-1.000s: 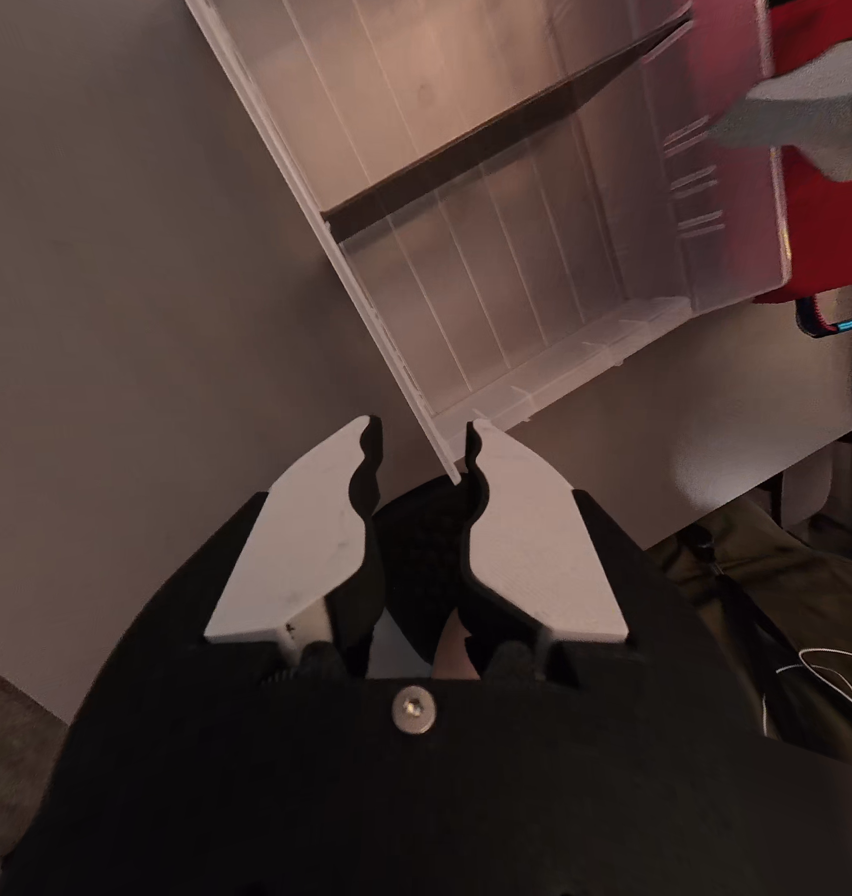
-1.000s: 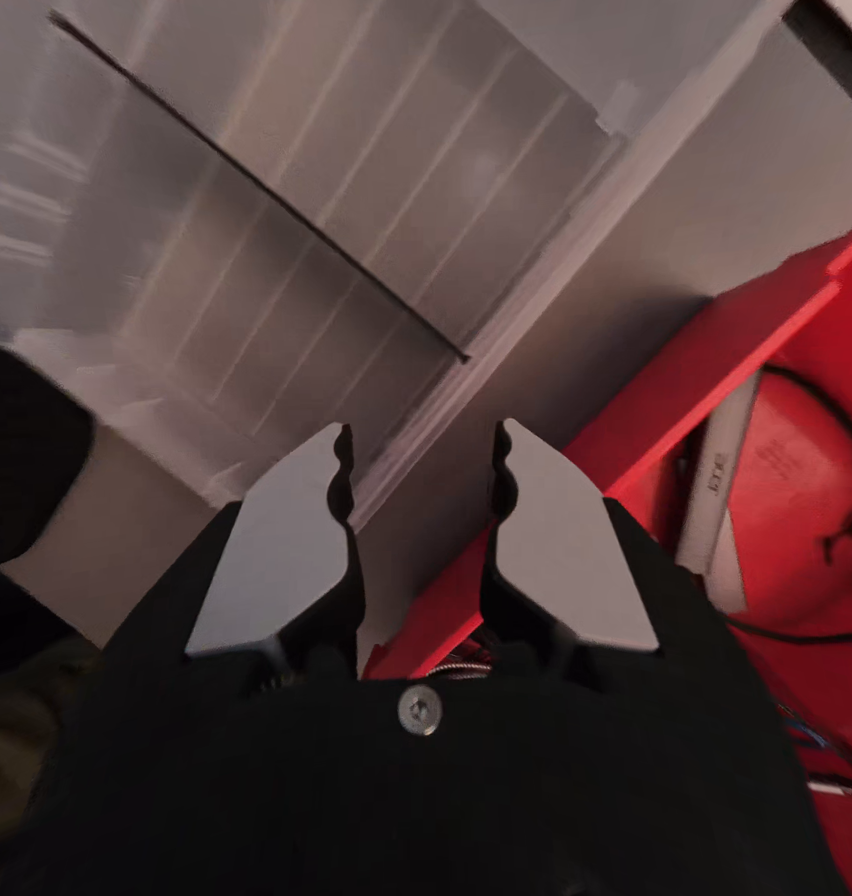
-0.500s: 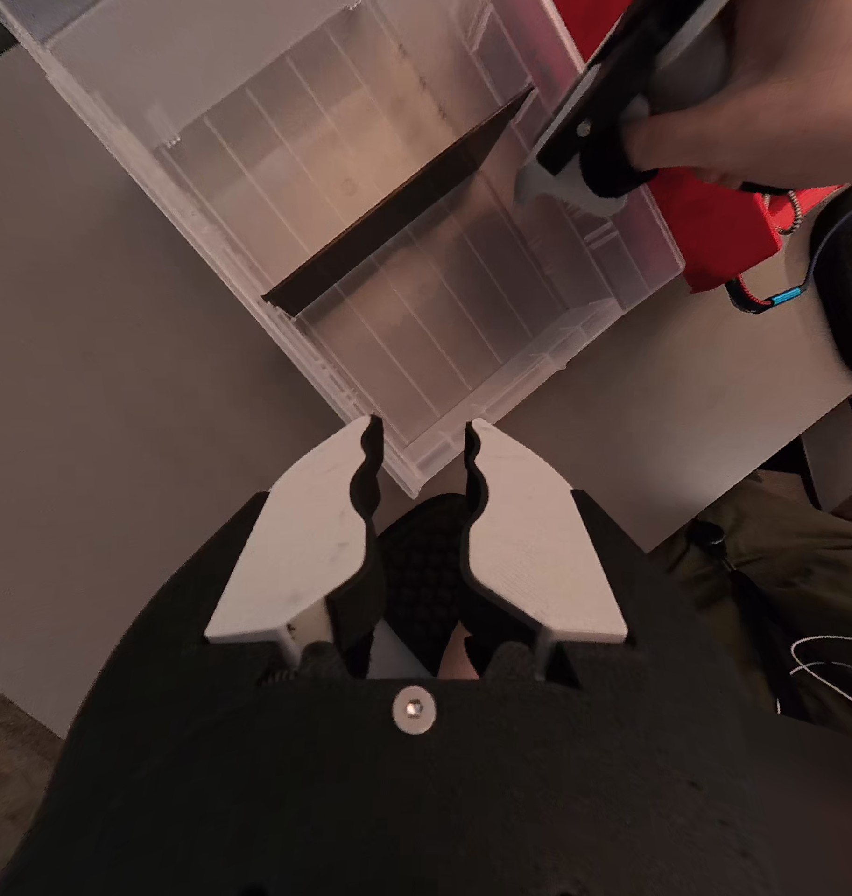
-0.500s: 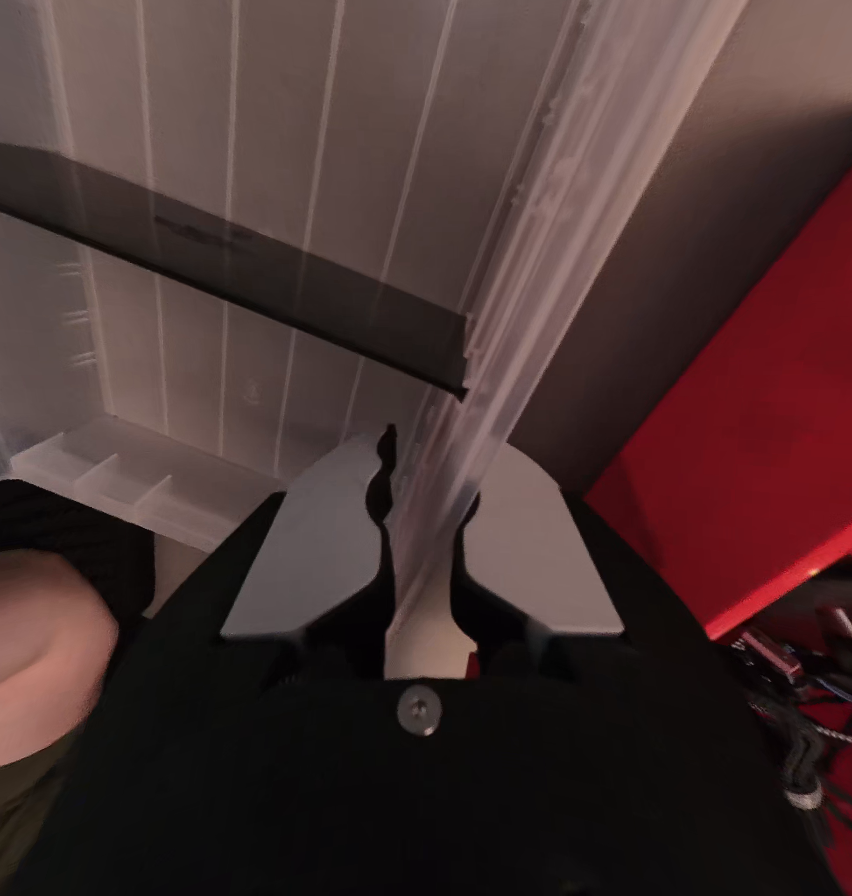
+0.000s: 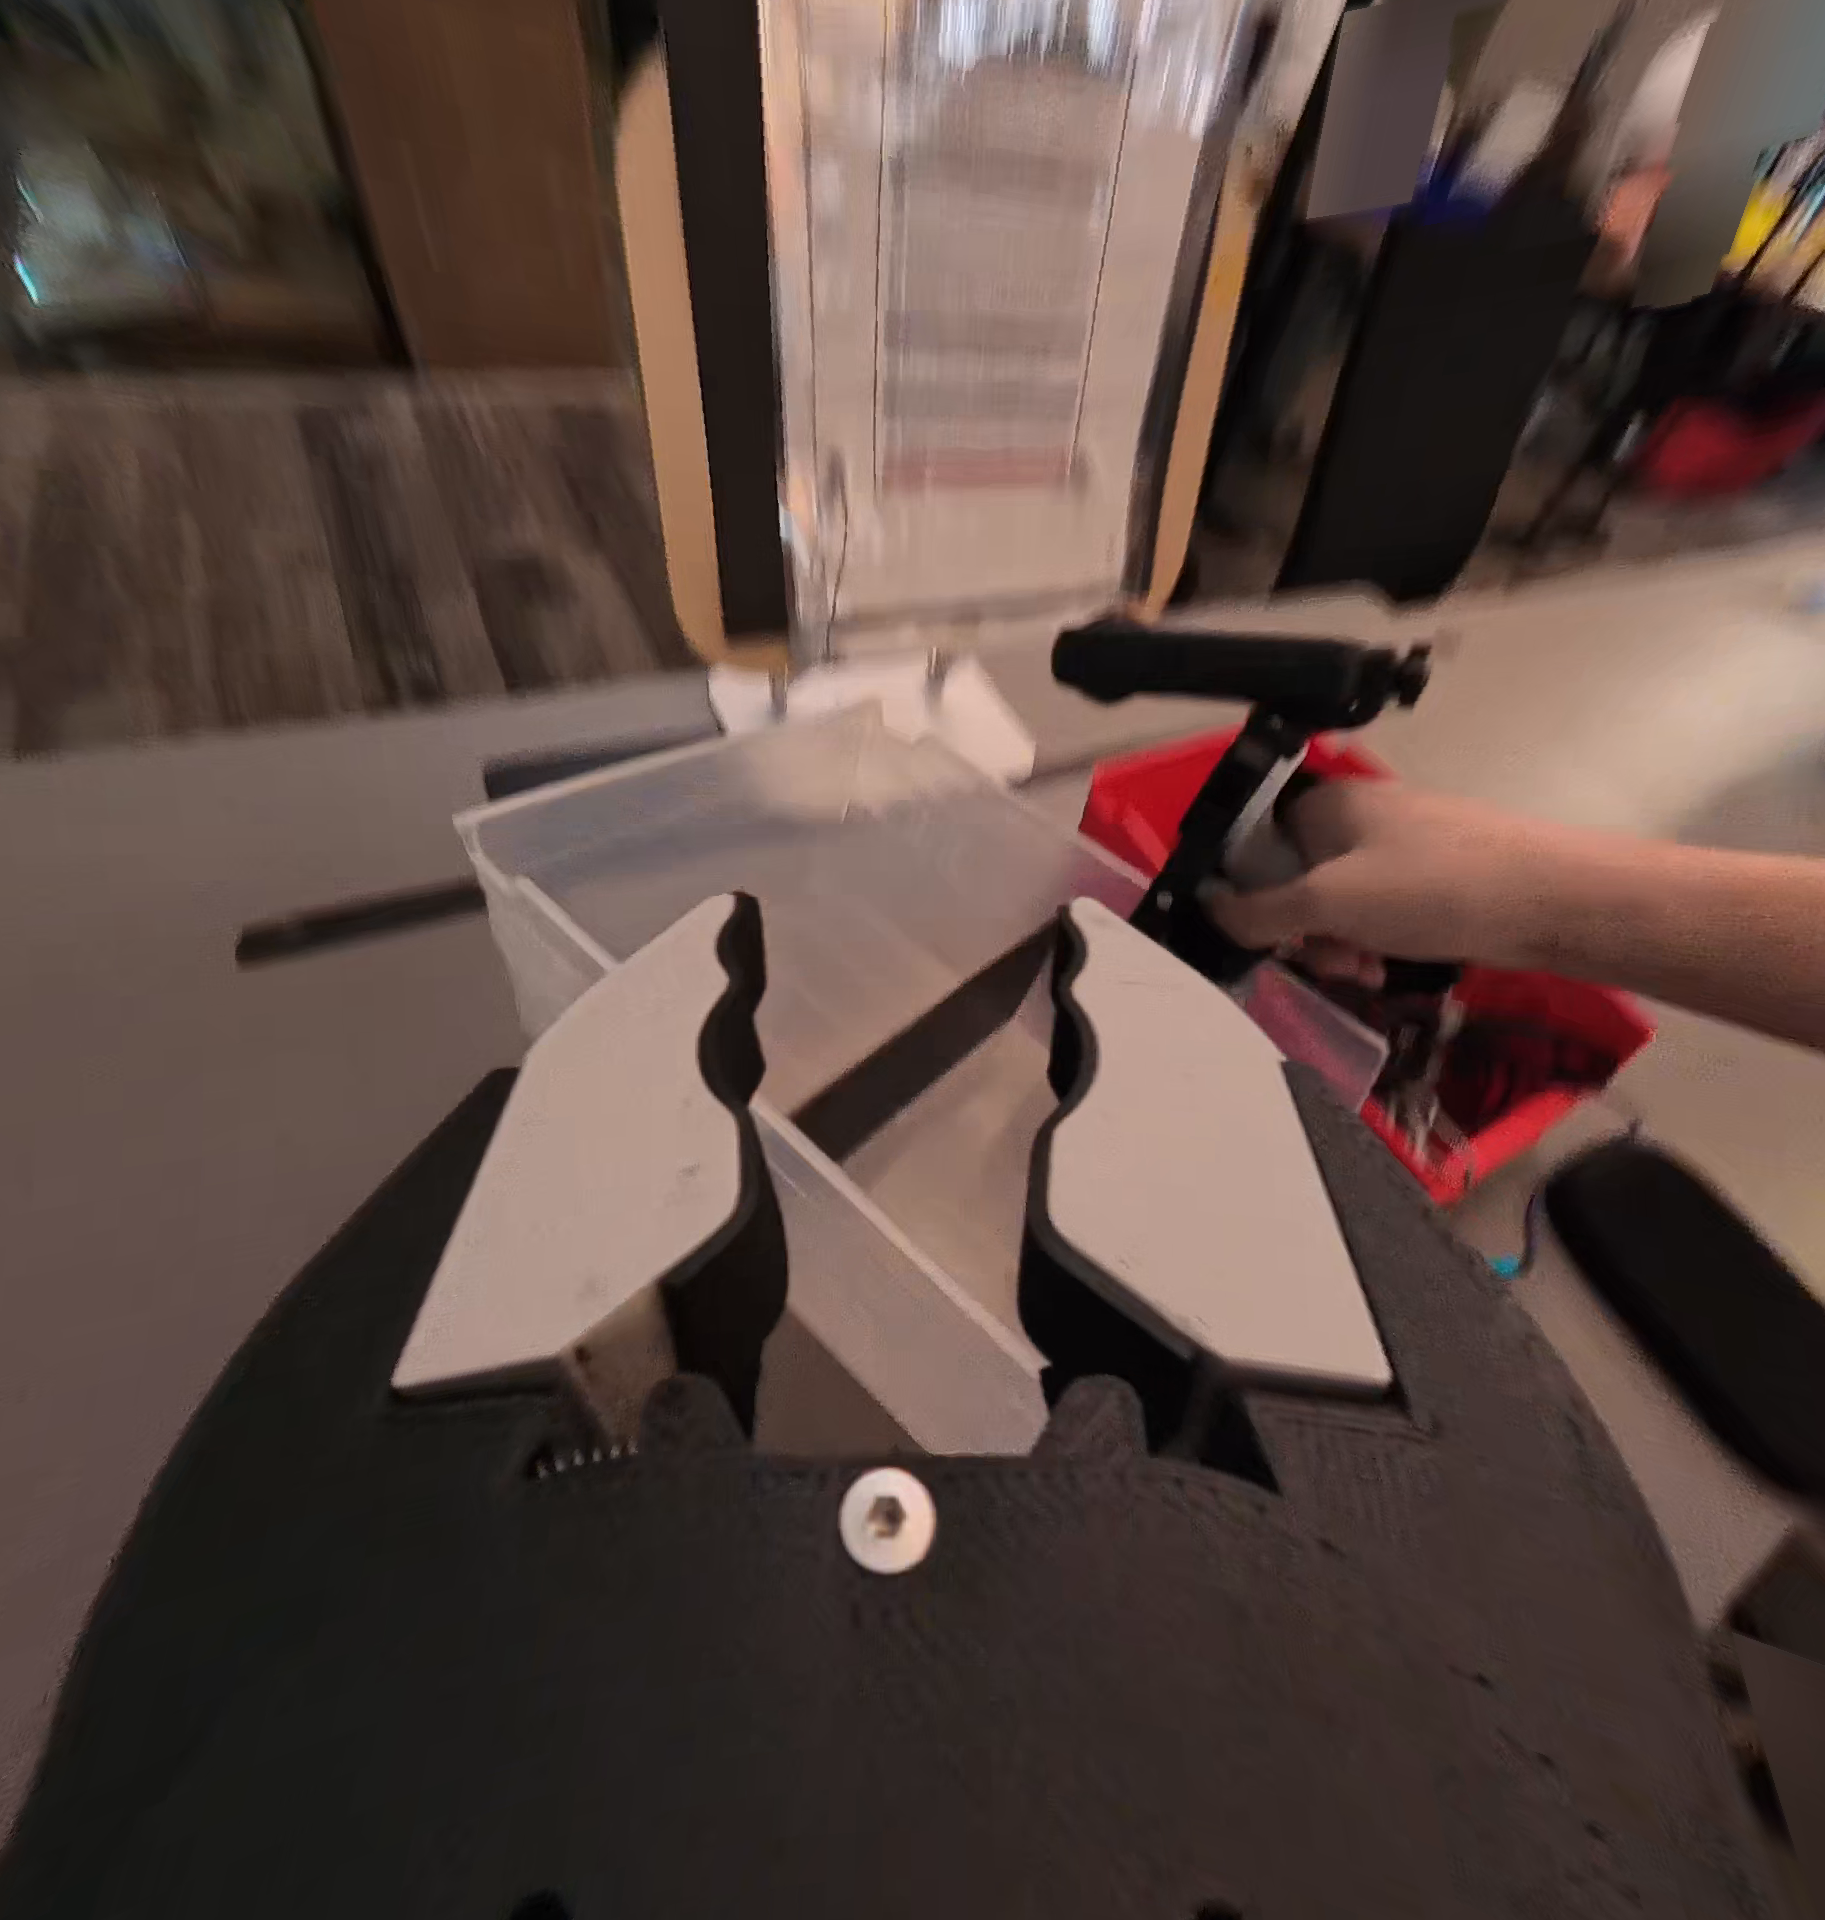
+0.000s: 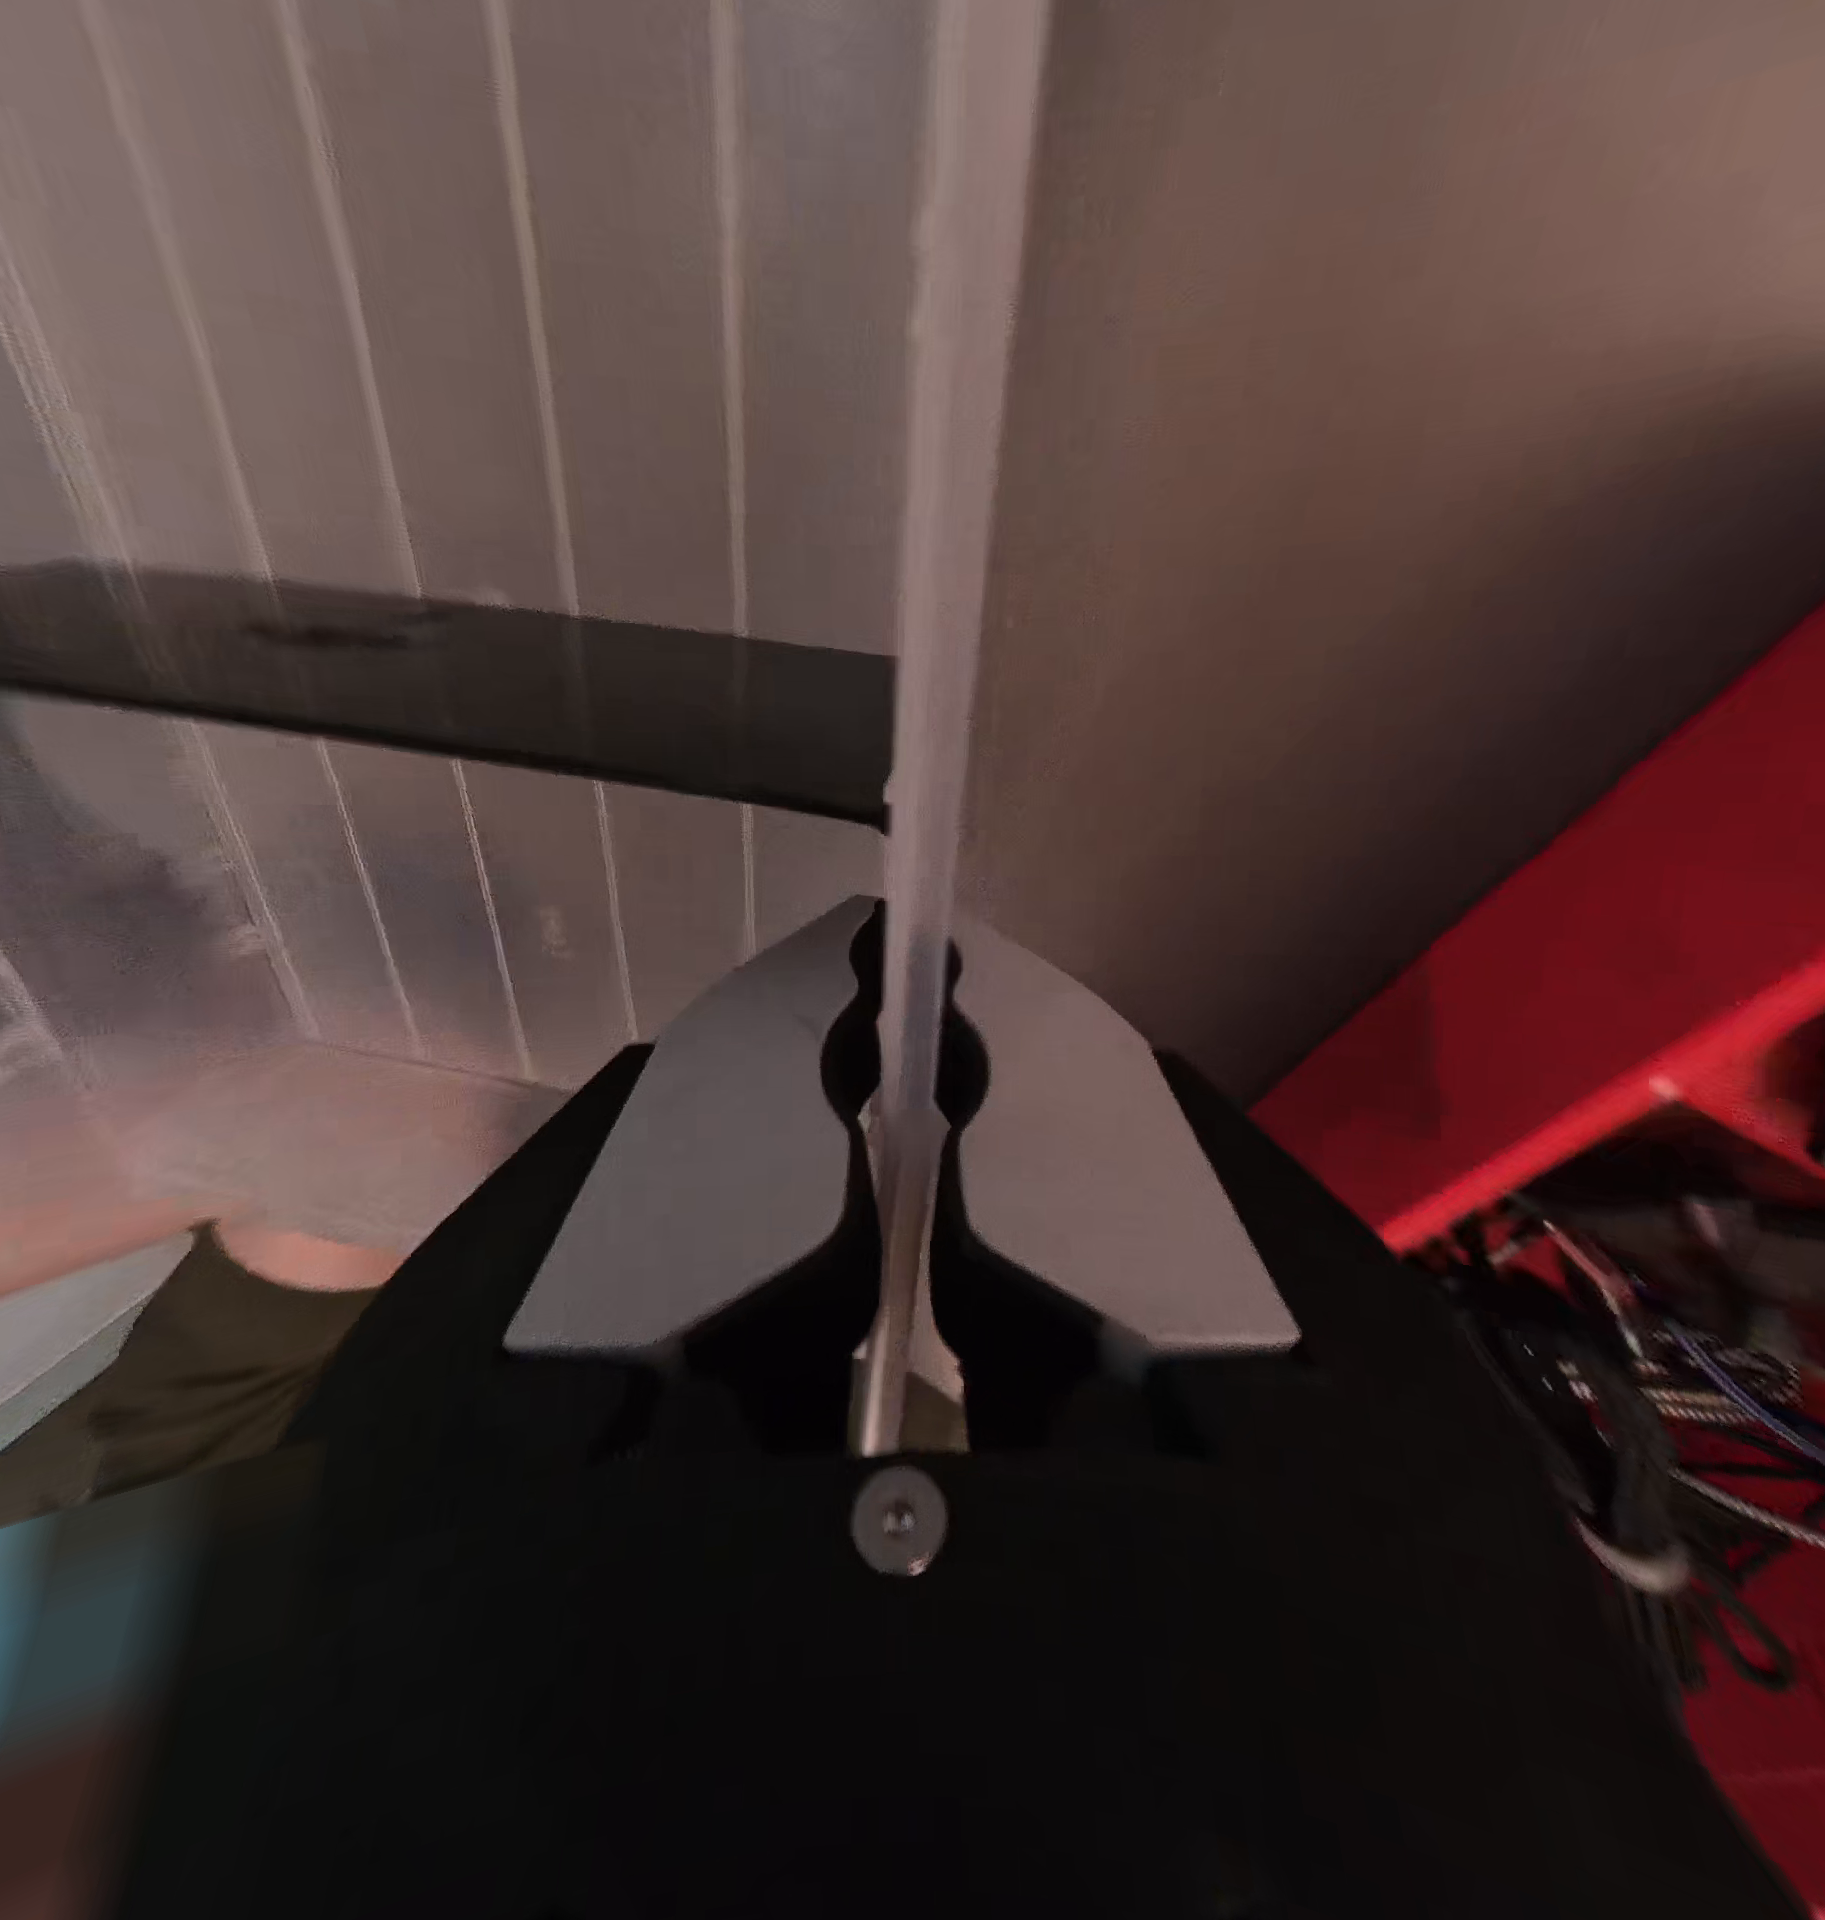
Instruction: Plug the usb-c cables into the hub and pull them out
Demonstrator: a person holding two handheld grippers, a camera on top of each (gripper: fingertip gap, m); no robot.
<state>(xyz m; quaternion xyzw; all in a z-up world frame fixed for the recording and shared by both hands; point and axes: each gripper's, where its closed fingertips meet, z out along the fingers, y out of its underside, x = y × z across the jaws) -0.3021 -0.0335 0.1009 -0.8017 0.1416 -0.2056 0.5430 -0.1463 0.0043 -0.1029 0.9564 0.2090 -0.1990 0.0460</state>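
While its two pale fingers (image 6: 752, 1122) press in from either side, the right gripper (image 6: 913, 935) is clamped on the thin side wall of a clear plastic bin (image 6: 472, 416), the wall running straight up out of the narrow gap between the tips. A dark divider strip (image 6: 420, 675) crosses the bin's ribbed interior and meets that wall just above the fingertips. To the right of the wall lies bare grey counter (image 6: 1407, 468), and beyond it a red bin (image 6: 1614, 935) holding a tangle of dark and braided cables (image 6: 1666, 1455); no hub can be made out among them.

The left gripper (image 5: 903, 925) stands open, fingers well apart, with the near wall of the clear bin (image 5: 887, 1247) passing between them and lying against the inner face of the left finger; the right finger does not touch it. Past the tips the divider (image 5: 929, 1039) crosses the bin's floor. Across the bin, a person's hand (image 5: 1334, 883) holds the right gripper's black handle at the far wall, with the red bin (image 5: 1531, 1039) just behind it. A dark rounded object (image 5: 1718, 1299) lies on the counter at right. The background is blurred.
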